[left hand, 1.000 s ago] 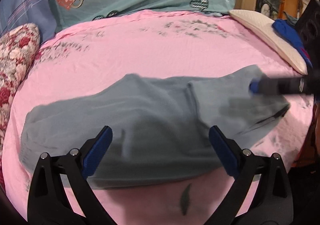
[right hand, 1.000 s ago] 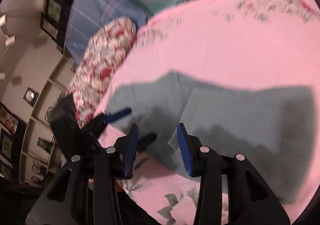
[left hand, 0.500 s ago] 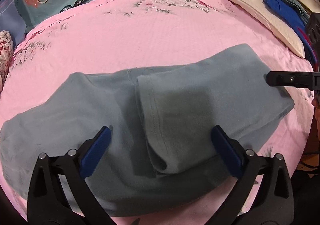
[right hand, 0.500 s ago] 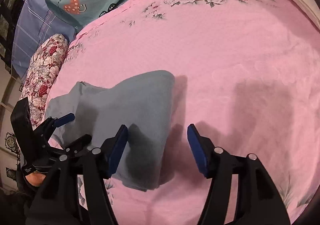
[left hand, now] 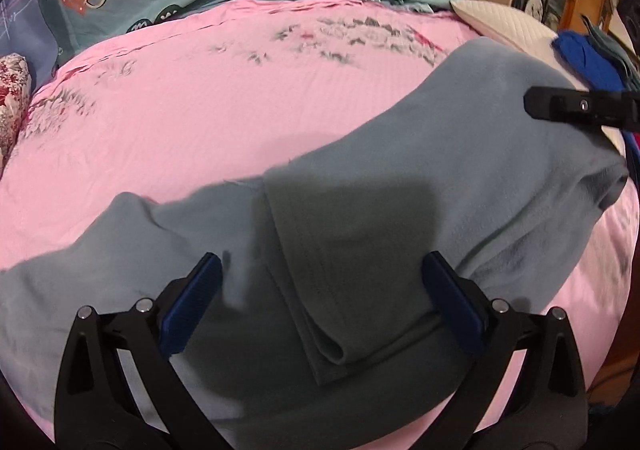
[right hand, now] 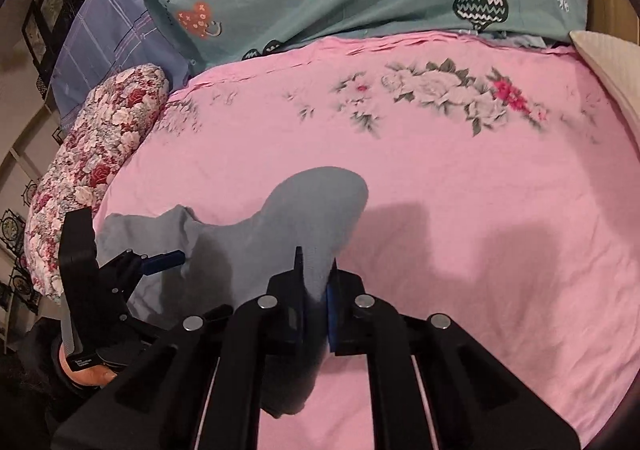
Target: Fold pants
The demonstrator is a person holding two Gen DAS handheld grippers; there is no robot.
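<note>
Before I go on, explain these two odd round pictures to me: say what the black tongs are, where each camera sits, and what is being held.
No robot here: a person carries a pair of hand-held tongs in each hand, each with a wide-angle camera looking along its fingers. The left camera's picture shows the left tongs standing open above grey pants that lie partly folded on a pink floral bedsheet. The right camera's picture shows the right tongs closing, with an end of the pants already pinched between their pads. Pillows lie at the bed's edges.
</note>
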